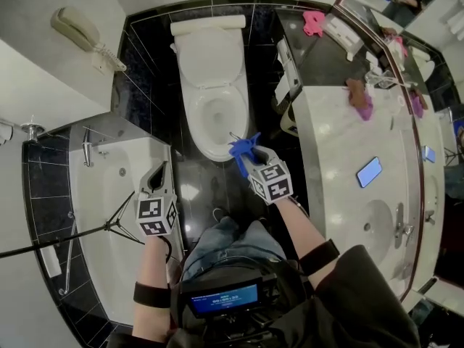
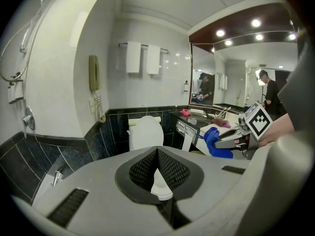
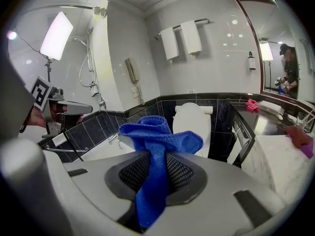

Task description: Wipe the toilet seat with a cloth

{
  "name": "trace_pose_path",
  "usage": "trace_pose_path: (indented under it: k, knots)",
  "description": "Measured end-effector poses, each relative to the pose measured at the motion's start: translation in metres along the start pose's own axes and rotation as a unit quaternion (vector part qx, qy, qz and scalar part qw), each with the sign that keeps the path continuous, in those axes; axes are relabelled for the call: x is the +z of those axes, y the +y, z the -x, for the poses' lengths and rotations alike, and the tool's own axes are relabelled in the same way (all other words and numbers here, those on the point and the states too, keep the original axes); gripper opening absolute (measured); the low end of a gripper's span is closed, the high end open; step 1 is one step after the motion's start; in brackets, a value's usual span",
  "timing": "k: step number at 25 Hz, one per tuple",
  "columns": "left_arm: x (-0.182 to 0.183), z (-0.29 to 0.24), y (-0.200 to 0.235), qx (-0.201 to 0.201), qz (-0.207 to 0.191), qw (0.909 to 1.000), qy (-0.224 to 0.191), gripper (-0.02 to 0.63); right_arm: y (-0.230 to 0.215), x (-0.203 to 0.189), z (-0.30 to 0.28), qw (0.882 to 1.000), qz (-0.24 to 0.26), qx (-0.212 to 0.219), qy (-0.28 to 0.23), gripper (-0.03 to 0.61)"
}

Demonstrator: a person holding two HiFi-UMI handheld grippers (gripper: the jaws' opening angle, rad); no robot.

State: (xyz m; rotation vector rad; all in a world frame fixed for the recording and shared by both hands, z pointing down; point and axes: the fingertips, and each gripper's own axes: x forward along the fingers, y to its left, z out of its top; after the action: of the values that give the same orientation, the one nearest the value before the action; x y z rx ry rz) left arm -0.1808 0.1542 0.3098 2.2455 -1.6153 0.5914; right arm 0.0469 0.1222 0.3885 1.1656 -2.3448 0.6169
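Note:
The white toilet [image 1: 212,107] stands straight ahead with its lid [image 1: 210,56] raised and its seat ring [image 1: 190,114] down around the open bowl. My right gripper [image 1: 241,154] hangs just above the front right of the seat, shut on a blue cloth [image 1: 244,148]. In the right gripper view the blue cloth [image 3: 156,151] is pinched between the jaws and bunches up above them, with the toilet [image 3: 194,122] beyond. My left gripper [image 1: 160,171] is shut and holds nothing, off to the toilet's left near the bathtub. Past its shut jaws the left gripper view shows the toilet [image 2: 146,132].
A bathtub [image 1: 109,194] runs along the left, with a light stand's legs [image 1: 87,230] across it. On the right is a marble vanity counter [image 1: 341,143] with a phone [image 1: 369,171] and pink cloths [image 1: 313,22]. A wall telephone [image 1: 76,29] hangs at the far left.

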Motion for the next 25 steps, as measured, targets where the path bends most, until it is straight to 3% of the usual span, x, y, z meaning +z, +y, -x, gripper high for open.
trace_pose_path:
  k: [5, 14, 25]
  knots:
    - [-0.005, -0.021, 0.021, -0.012, -0.003, 0.9999, 0.007, 0.003, 0.005, 0.009, -0.047, 1.000, 0.014, -0.003, 0.001, 0.106]
    - [-0.018, -0.081, 0.056, 0.006, 0.017, 0.9997, 0.013, 0.003, -0.002, 0.025, -0.154, 0.998, 0.047, 0.032, 0.017, 0.118]
    - [-0.101, -0.239, 0.083, 0.041, 0.060, 0.9973, 0.013, 0.003, -0.075, -0.038, -0.367, 0.994, 0.071, 0.067, 0.046, 0.117]
